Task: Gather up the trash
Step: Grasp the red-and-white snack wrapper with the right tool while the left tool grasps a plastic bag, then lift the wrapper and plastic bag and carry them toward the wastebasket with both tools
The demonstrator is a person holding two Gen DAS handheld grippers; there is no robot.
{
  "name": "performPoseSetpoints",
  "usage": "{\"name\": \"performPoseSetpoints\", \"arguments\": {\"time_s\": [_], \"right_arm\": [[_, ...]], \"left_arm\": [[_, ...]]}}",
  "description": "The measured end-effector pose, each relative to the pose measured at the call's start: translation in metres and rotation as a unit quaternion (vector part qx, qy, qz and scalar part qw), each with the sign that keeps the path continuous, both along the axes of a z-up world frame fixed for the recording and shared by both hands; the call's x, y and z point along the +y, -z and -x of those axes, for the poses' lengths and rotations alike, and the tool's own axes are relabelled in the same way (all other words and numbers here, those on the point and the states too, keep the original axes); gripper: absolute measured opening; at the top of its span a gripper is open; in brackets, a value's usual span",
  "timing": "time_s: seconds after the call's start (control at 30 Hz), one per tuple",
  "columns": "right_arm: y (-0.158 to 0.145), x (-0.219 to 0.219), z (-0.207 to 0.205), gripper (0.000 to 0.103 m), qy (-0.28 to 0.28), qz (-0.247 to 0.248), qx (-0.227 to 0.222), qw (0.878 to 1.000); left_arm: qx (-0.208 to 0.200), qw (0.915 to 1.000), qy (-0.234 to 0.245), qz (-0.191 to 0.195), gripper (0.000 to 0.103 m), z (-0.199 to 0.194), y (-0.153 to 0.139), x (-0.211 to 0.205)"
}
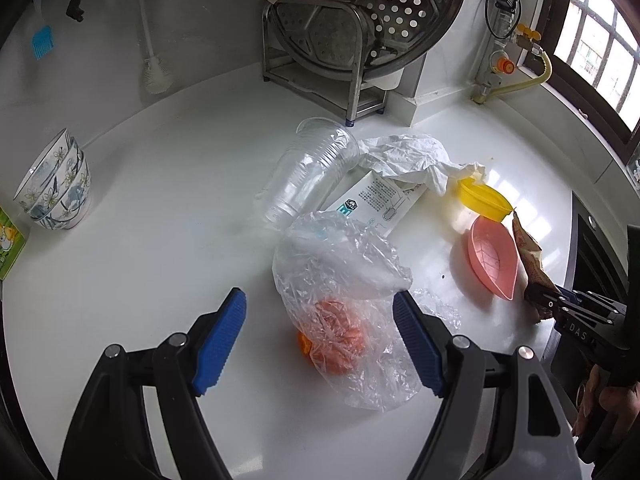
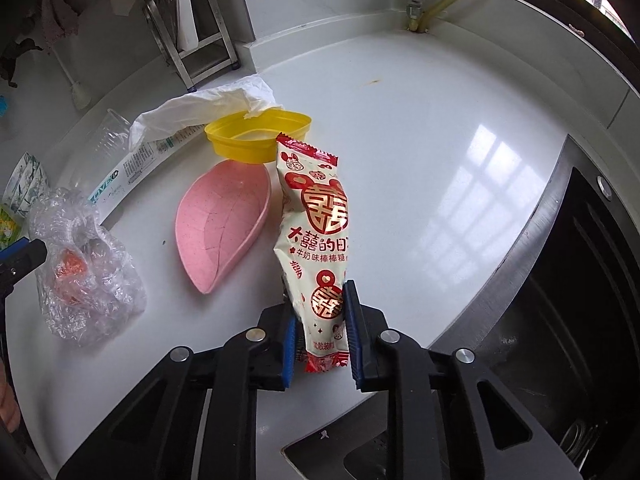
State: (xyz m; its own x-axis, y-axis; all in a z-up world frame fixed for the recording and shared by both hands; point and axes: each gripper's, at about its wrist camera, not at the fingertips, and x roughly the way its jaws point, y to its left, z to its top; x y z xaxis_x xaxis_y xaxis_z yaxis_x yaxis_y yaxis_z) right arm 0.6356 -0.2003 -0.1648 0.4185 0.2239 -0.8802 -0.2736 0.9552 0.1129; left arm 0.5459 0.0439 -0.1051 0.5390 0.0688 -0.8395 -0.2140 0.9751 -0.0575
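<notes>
A crumpled clear plastic bag (image 1: 340,272) with something orange inside lies on the white counter (image 1: 160,220). My left gripper (image 1: 318,296) stands open just over it, one blue pad on each side and the right fingertip touching the bag. Behind it lie a clear plastic cup (image 1: 308,172) on its side, a flat white carton (image 1: 376,200) and a crumpled white plastic sheet (image 1: 408,156). My right gripper (image 2: 320,304) is shut on the lower end of a red-and-cream candy wrapper (image 2: 316,216), which stands up from the pads. The same bag (image 2: 80,272) shows at left in the right wrist view.
A pink leaf-shaped dish (image 2: 220,224) and a yellow dish (image 2: 256,136) sit beside the wrapper. Stacked flowered bowls (image 1: 56,184) and a green box (image 1: 10,244) stand at the left. A metal rack with a steamer plate (image 1: 360,20) is behind. The steel sink (image 2: 560,300) drops off at right.
</notes>
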Motion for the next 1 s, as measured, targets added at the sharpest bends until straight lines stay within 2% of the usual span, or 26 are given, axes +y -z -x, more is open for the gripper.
{"name": "performPoseSetpoints", "arguments": {"time_s": [0.13,0.3,0.43,0.5,0.57,0.67,0.8,1.0], "right_arm": [[-0.002,-0.002,0.002,0.015,0.004,-0.012,0.001,1.000],[-0.003,-0.004,0.005,0.015,0.007,-0.016,0.001,1.000],[-0.003,-0.006,0.005,0.015,0.012,-0.025,0.006,1.000],[-0.004,-0.006,0.006,0.015,0.012,-0.027,0.005,1.000],[-0.005,-0.007,0.007,0.015,0.012,-0.029,0.004,1.000],[-0.007,-0.008,0.007,0.015,0.013,-0.029,0.000,0.999],[-0.010,-0.012,0.008,0.015,0.019,-0.034,-0.002,0.999],[-0.016,-0.016,0.011,0.015,0.023,-0.046,-0.004,0.999]], "left_arm": [[0.002,1.0000,0.000,-0.003,0.074,-0.007,0.001,0.001],[-0.010,0.9999,0.007,-0.011,0.080,-0.019,-0.003,-0.002],[-0.005,0.9999,0.007,-0.013,0.080,-0.032,0.007,-0.001],[0.004,0.9999,0.002,-0.012,0.073,-0.039,0.014,0.001],[0.017,0.9998,-0.002,-0.001,0.046,-0.043,0.020,0.005],[0.031,0.9994,-0.008,0.013,0.022,-0.045,0.025,0.009],[0.025,0.9995,-0.007,0.015,0.011,-0.041,0.020,0.009],[0.001,0.9999,-0.003,0.014,0.008,-0.031,-0.002,0.006]]}}
